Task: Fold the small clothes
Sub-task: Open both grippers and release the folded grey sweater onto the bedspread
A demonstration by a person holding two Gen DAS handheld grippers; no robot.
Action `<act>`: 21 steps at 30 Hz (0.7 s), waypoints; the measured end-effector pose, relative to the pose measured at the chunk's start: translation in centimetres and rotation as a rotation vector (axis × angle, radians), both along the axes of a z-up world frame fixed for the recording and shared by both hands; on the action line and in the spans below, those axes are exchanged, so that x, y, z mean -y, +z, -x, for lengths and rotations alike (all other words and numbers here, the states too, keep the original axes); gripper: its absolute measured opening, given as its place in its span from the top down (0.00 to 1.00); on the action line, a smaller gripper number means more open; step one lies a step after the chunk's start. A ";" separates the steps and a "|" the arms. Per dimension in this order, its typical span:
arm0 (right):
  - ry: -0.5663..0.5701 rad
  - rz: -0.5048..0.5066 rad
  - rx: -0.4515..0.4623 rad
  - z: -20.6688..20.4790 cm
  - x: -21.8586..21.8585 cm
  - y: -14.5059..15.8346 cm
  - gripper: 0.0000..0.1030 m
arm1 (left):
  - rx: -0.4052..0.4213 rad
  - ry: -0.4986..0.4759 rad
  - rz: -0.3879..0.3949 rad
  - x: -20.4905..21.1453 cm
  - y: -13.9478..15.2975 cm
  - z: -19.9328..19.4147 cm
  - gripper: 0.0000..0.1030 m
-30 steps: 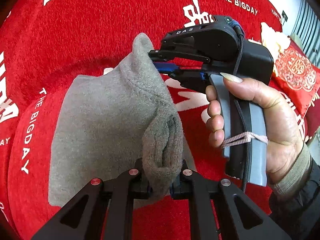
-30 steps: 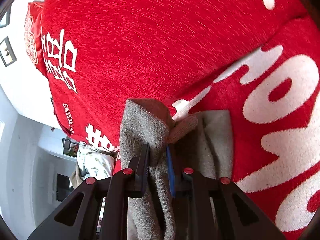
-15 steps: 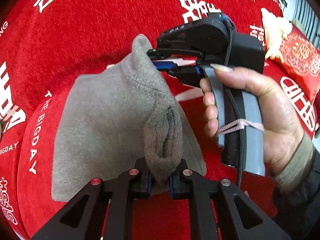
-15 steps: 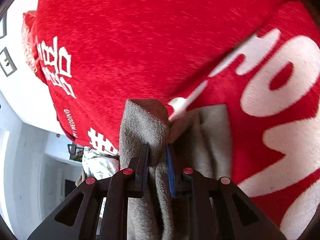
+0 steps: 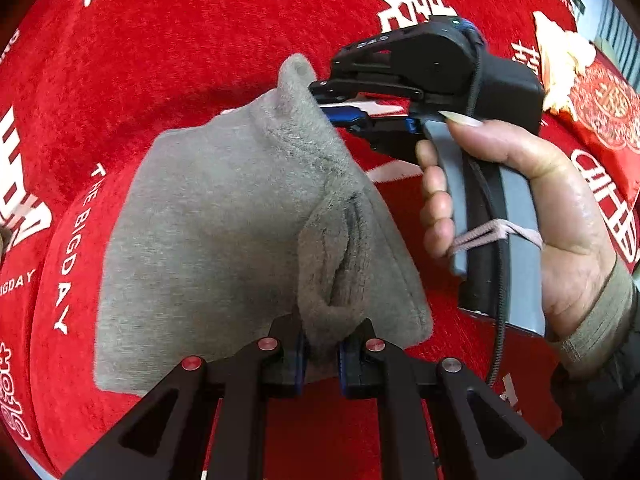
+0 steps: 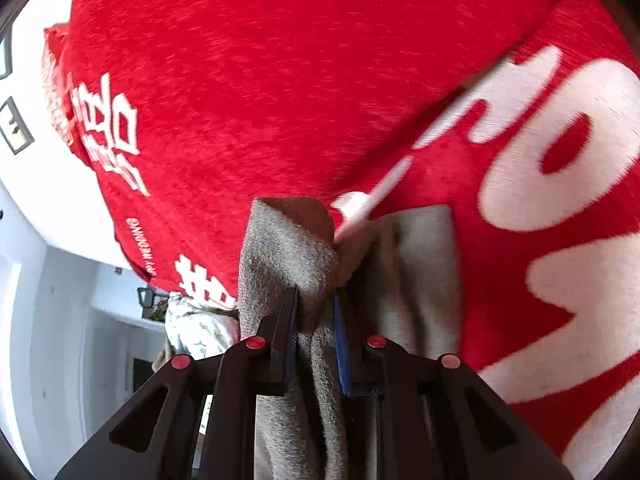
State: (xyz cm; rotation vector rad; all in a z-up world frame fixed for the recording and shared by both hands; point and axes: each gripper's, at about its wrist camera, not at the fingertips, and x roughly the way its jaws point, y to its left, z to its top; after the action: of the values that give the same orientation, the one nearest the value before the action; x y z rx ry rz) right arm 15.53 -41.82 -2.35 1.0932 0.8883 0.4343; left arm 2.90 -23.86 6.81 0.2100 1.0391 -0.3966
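Observation:
A small grey fleece garment (image 5: 224, 216) lies on the red bedspread (image 5: 200, 40), its right edge lifted between both grippers. My left gripper (image 5: 322, 350) is shut on a bunched fold at the near end of that edge. At the far end, my right gripper (image 5: 324, 100), held by a person's hand (image 5: 560, 216), is shut on the raised corner. In the right wrist view the right gripper (image 6: 316, 320) pinches the grey garment (image 6: 288, 248), which hangs down between its fingers.
The red bedspread (image 6: 280, 60) with white lettering covers the whole surface. A red embroidered cushion (image 5: 608, 104) and a pale cloth (image 5: 560, 52) lie at the far right. A white patterned cloth (image 6: 196, 328) and white room walls show past the bed's edge.
Both grippers have sunk a little with the garment's edge, and more of the cloth rests flat on the bedspread. Both grips are unchanged.

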 end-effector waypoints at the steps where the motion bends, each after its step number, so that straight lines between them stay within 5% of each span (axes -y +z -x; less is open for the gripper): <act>1: -0.002 0.002 -0.002 0.0 0.0 -0.2 0.82 | 0.000 -0.001 -0.003 0.1 -0.2 0.1 0.87; 7: 0.000 0.031 -0.001 -0.5 -0.2 -0.1 0.82 | -0.011 0.008 -0.007 0.0 -0.9 -0.2 0.87; 12: -0.132 0.158 -0.039 0.4 2.2 0.3 0.82 | -0.016 0.003 0.002 -0.1 -0.9 0.2 0.84; 14: -0.143 0.180 -0.035 0.8 2.8 1.0 0.79 | -0.049 -0.019 0.046 -0.5 -0.4 0.4 0.59; 15: -0.145 0.183 -0.025 1.1 3.1 1.6 0.79 | -0.057 -0.024 0.075 -0.9 0.0 0.5 0.32; 16: -0.136 0.190 -0.005 1.3 3.1 2.4 0.78 | -0.041 -0.015 0.101 -1.3 0.6 0.8 0.17; 18: -0.100 0.234 0.043 1.7 2.7 4.1 0.64 | 0.011 -0.007 0.144 -2.0 2.0 1.5 0.16; 20: -0.066 0.269 0.108 2.0 1.6 6.2 0.23 | 0.020 -0.044 0.163 -2.2 3.2 1.8 0.16; 21: -0.051 0.267 0.144 2.2 1.0 7.0 0.18 | 0.031 -0.043 0.163 -2.3 3.6 1.8 0.16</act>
State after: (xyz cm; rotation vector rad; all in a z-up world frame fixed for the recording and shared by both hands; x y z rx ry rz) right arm 13.36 -42.87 4.60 0.8268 0.7650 0.3370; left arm 1.13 -21.52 10.40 0.0925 0.9682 -0.5130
